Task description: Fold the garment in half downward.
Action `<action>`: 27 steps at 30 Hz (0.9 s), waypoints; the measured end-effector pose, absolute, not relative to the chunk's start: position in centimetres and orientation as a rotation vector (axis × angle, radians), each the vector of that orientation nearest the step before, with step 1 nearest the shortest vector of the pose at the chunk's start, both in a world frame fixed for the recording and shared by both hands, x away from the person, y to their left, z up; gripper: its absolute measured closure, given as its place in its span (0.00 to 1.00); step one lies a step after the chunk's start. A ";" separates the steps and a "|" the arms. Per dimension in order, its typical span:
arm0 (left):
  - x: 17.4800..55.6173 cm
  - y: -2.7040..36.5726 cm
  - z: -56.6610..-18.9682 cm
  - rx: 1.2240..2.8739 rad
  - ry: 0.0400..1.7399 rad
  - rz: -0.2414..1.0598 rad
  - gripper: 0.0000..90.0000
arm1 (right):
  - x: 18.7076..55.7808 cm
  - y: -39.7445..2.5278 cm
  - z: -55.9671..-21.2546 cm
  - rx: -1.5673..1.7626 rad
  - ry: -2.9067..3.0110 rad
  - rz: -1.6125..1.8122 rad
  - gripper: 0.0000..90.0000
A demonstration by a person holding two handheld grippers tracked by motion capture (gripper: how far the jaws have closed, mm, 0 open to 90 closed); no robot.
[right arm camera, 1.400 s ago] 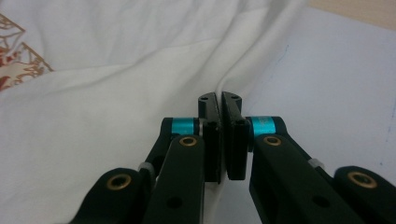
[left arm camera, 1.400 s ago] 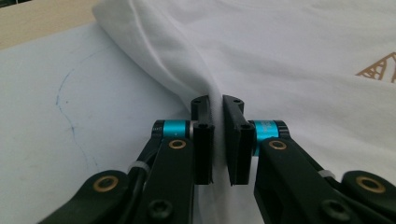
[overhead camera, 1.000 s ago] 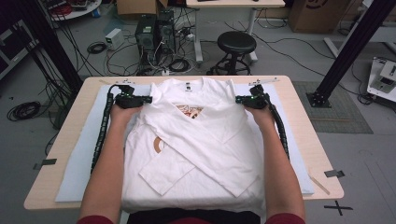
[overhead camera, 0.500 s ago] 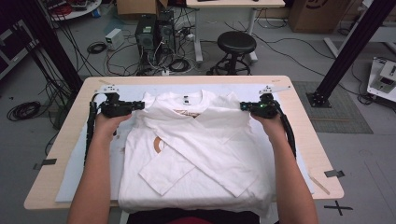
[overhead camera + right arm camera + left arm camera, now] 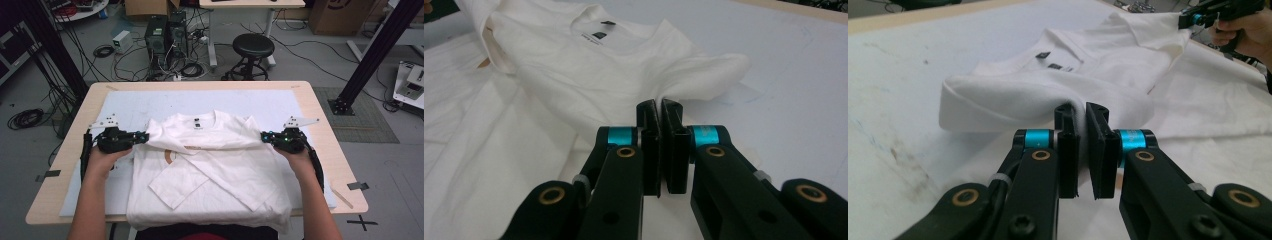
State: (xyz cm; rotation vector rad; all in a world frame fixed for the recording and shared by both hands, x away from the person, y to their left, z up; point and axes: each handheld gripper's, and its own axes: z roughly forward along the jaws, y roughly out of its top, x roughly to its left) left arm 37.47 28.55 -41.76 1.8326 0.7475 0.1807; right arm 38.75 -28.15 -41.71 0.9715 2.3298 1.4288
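White t-shirt (image 5: 210, 170) was spread on padded table (image 5: 280, 100), top part lifted and folded toward person. Left gripper (image 5: 1081, 116) was pinched on left shoulder fold, right gripper (image 5: 659, 111) on right. Risk judged: thin cloth slipped from jaws, or uneven pull leaving fold skewed.

Black stool (image 5: 253, 47) behind table; computer towers (image 5: 164, 35), tangled cables (image 5: 192, 68) on floor.
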 end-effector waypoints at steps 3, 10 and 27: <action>36.6 28.5 -42.5 1.858 0.752 0.162 0.93 | 37.6 -28.1 -42.1 0.959 2.333 1.423 0.98; 35.1 28.6 -44.0 1.896 0.769 0.102 0.93 | 35.7 -28.4 -43.1 0.957 2.354 1.379 0.98; 34.9 29.0 -44.3 1.857 0.894 0.151 0.51 | 34.5 -29.0 -43.7 1.038 2.323 1.336 0.71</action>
